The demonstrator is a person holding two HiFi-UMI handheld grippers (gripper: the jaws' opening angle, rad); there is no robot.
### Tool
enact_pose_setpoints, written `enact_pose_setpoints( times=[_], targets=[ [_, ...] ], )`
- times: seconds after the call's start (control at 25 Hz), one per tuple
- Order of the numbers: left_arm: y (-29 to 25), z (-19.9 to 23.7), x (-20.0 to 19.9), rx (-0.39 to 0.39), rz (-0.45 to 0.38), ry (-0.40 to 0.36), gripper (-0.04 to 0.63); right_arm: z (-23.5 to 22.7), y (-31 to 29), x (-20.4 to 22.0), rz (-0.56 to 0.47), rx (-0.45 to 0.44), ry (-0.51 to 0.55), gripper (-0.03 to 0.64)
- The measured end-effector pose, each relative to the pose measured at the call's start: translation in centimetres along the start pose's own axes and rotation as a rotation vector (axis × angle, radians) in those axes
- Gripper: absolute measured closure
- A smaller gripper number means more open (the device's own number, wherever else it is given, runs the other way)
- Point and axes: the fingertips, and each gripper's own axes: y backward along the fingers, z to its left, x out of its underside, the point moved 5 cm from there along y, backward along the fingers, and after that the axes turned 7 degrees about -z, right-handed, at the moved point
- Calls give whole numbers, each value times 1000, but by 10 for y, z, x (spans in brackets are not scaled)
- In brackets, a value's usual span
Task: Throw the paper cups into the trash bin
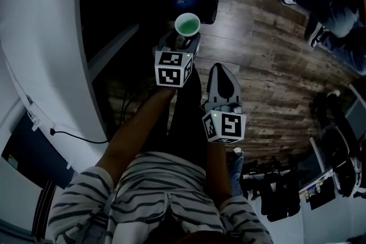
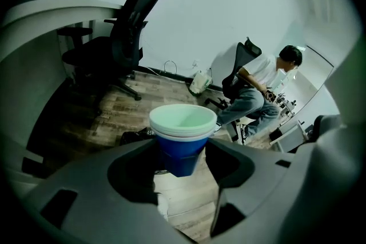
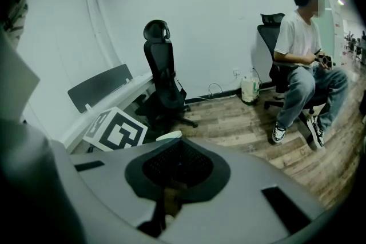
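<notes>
Looking down through the head view: pinching the paper cups in the left gripper, mouth up and pale green inside, above the wooden floor and just short of the dark trash bin. Holding the right gripper beside the left one and a little nearer the body, carrying nothing. Standing next to a curved white desk, wearing a striped shirt.

Turning to the left gripper view: clamping both jaws against the blue sides of the paper cups (at least two nested, white rims stacked) and holding them upright. Taking in a black office chair further back and a seated person near the wall.

Turning to the right gripper view: pressing the jaws of the right gripper together with nothing between them. Catching one white cup rim just past the jaw tips, beside the left gripper's marker cube. Showing the office chair against the wall and the seated person off to the right, feet on the wooden floor.
</notes>
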Motion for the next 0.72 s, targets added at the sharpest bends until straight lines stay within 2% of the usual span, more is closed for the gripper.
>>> enact_pose_setpoints(
  times=[0.72],
  targets=[
    [-60,33,50,-14,124,19,322,-10,-17,29,51,4,-14,606]
  ],
)
